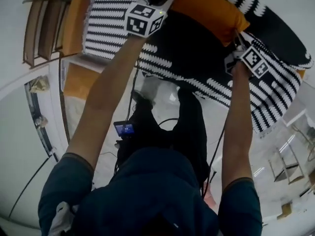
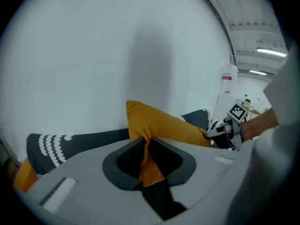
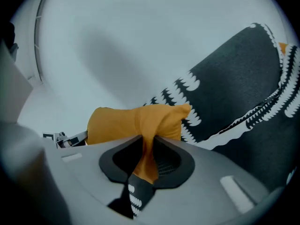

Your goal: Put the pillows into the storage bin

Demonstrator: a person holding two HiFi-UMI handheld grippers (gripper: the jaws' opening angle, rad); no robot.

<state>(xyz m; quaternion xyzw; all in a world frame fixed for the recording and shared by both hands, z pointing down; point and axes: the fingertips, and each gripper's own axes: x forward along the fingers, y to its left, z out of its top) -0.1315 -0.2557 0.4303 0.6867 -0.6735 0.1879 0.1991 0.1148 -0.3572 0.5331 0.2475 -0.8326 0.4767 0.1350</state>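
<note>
My left gripper (image 2: pixel 146 156) is clenched on one corner of the orange pillow (image 1: pixel 206 9), with the fabric bunched between its jaws. The pillow is held up between both my hands, against a black-and-white patterned cloth (image 1: pixel 113 38). My right gripper (image 3: pixel 146 162) grips the opposite corner, and a bit of patterned fabric is pinched in there too.

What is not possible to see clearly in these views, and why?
The storage bin: in no view.
The orange pillow: cut off by the head view's top edge.
The black-and-white patterned fabric: one piece or several is unclear; the person's arms cross it in the head view.
The right gripper: grips the orange pillow; whether it also pinches patterned fabric is unclear.
</note>
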